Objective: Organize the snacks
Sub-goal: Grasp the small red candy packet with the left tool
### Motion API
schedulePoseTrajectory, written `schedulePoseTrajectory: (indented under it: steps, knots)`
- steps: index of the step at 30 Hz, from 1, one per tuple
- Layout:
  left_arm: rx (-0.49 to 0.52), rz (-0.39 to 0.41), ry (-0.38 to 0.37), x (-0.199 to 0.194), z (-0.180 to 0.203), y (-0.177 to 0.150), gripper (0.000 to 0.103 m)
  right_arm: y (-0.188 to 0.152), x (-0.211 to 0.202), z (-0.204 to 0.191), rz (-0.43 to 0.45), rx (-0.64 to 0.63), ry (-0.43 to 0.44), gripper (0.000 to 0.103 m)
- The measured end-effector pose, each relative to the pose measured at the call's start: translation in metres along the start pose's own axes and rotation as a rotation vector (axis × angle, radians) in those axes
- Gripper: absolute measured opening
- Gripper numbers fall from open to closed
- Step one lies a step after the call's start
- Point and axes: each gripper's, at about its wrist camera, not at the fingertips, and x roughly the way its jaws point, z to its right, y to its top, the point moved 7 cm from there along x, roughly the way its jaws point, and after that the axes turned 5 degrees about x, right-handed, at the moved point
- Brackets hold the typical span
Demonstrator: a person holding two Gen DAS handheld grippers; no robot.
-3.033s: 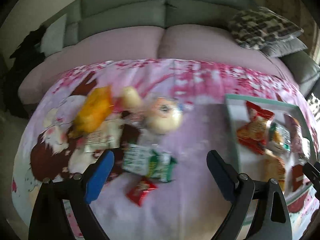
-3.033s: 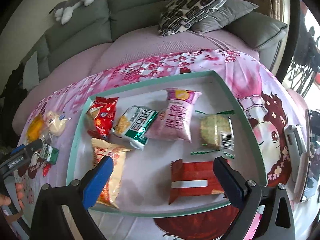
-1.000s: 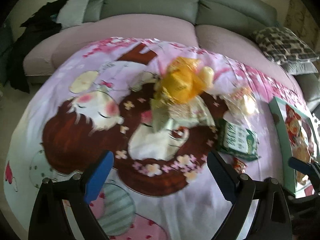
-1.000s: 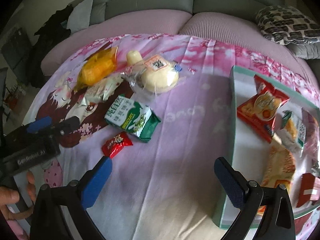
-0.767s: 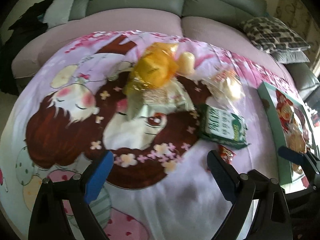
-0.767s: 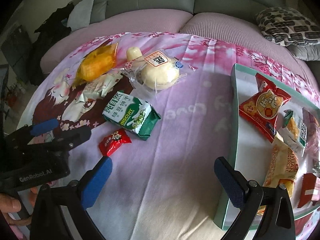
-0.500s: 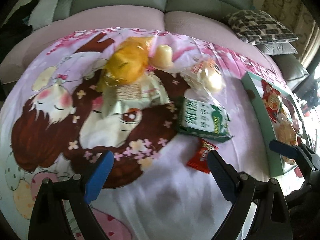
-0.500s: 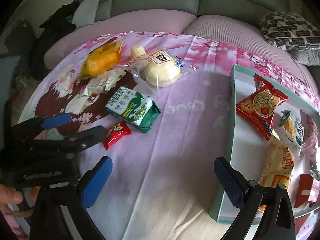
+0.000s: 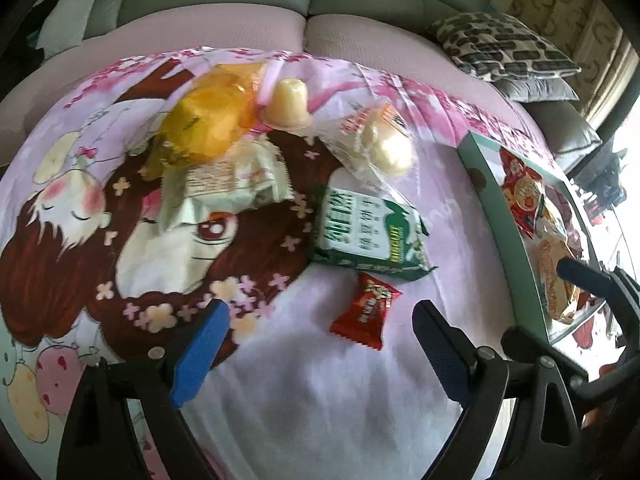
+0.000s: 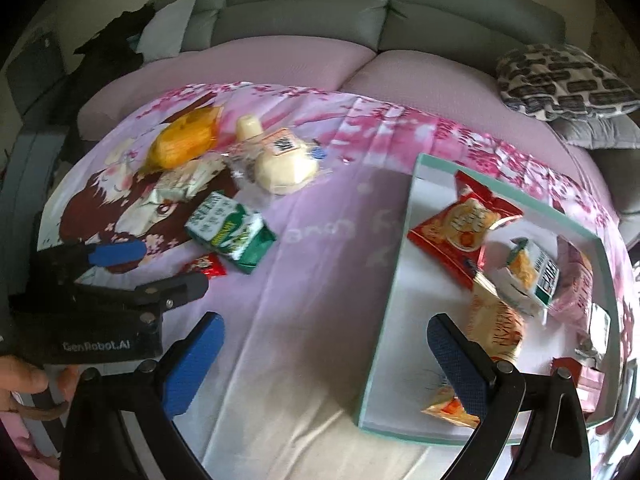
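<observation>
The left gripper, jaws closing slightly yet wide and empty, has been swung toward the red candy packet, now centred just above its fingertips (previously lower right), the right gripper open.

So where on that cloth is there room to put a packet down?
Bare cloth lies between the green biscuit pack and the tray, and in front of the red candy. The far left pile around the orange bag is crowded.
</observation>
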Motion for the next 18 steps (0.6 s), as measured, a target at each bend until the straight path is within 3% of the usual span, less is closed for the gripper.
schedulePoseTrajectory:
  steps: [6,11,18]
  knots:
    - [0.033,-0.007,-0.001,0.007,0.012,0.002,0.081,-0.001,0.003,0.01,-0.009,0.026,-0.01,0.103]
    - [0.061,-0.007,0.042,0.011,0.014,0.003,0.069,-0.002,0.005,0.009,-0.015,0.027,-0.007,0.103]
    - [0.026,0.01,0.054,0.008,0.002,0.002,0.048,-0.003,0.007,0.007,-0.028,0.023,-0.013,0.103]
